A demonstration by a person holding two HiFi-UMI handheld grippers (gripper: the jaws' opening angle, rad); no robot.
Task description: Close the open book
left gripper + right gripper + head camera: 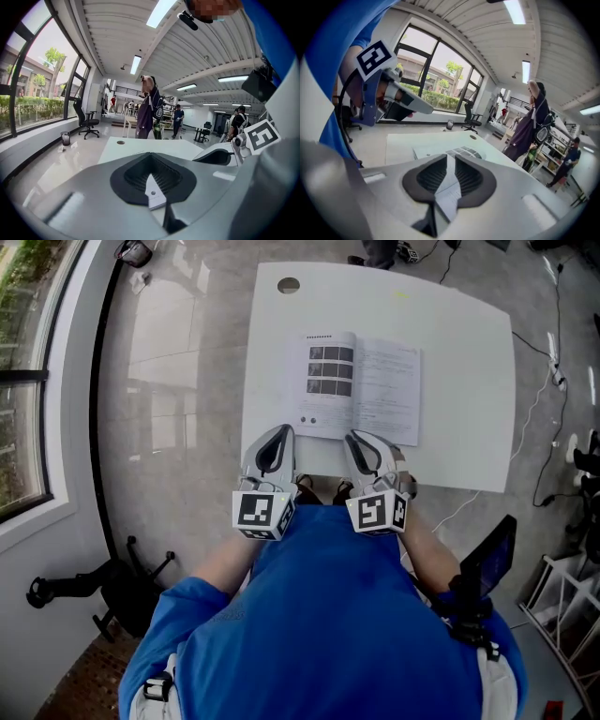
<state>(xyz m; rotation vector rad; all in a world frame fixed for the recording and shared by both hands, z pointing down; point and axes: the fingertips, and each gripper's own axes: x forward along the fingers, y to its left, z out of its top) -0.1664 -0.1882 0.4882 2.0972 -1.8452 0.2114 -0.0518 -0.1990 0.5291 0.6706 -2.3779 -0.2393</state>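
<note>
Overhead, showing the open book [361, 385] lying flat, pages up, on the white tabletop [469, 352]. Holding the left gripper [281, 430] and right gripper [354, 435] side by side at the tabletop's near side, just by the book's near edge. Clenching the left fingers [129, 178] on nothing, holding the right fingers [471, 180] a sliver apart, empty.

A white surface [469, 381] with a round cable hole [289, 285] stands on a glossy grey floor [178, 381]. Tall windows [33, 103] line one wall, showing greenery outside. Light strips [159, 11] run along the ribbed ceiling. A black office chair [86, 123] stands near the windows, and black cables [553, 427] trail across the floor.
</note>
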